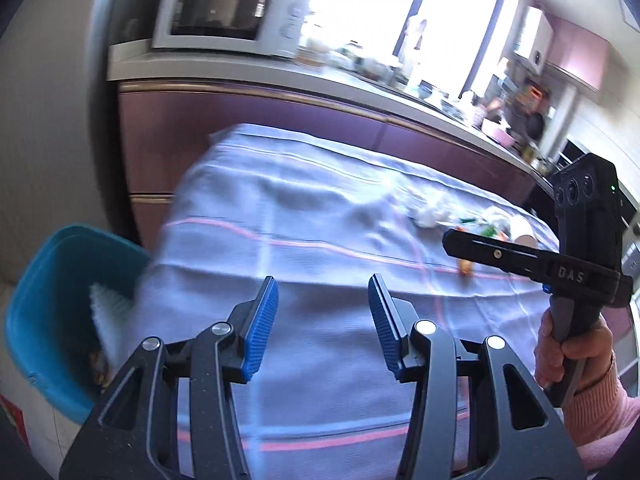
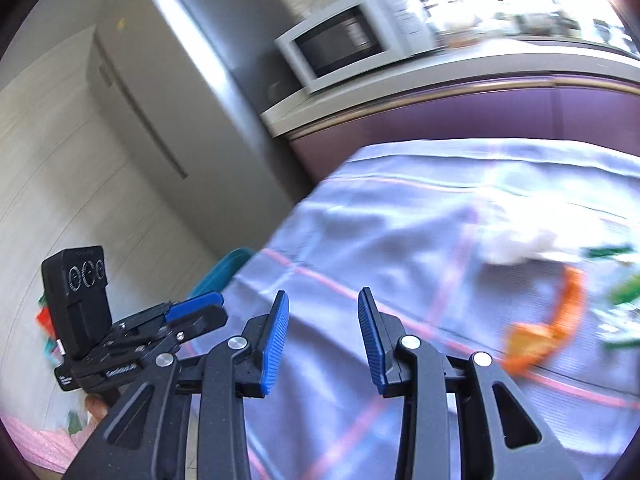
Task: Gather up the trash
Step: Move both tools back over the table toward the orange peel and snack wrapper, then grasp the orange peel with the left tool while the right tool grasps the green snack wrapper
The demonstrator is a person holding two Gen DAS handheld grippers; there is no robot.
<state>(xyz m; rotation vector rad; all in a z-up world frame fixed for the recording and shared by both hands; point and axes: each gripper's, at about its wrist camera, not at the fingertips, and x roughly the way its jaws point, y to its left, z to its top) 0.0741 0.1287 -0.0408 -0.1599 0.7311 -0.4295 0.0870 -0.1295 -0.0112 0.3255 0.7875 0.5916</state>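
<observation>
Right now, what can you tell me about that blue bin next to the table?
The blue bin looks like smooth teal plastic, with a rounded rim and open top. It stands upright on the pale floor at the corner of the table, partly hidden by the hanging tablecloth. Inside, something white and ribbed leans against its wall, with brownish bits lower down. Neither gripper touches it.

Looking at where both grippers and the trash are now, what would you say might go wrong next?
1. The tablecloth is wrinkled; fingers closing on the crumpled tissue might pinch fabric and drag the remaining scraps.
2. The blue bin sits beside and below the table's edge, so a loosely held piece could drop onto the floor.
3. Both views are blurred, so aim at the orange peel may be off.
</observation>
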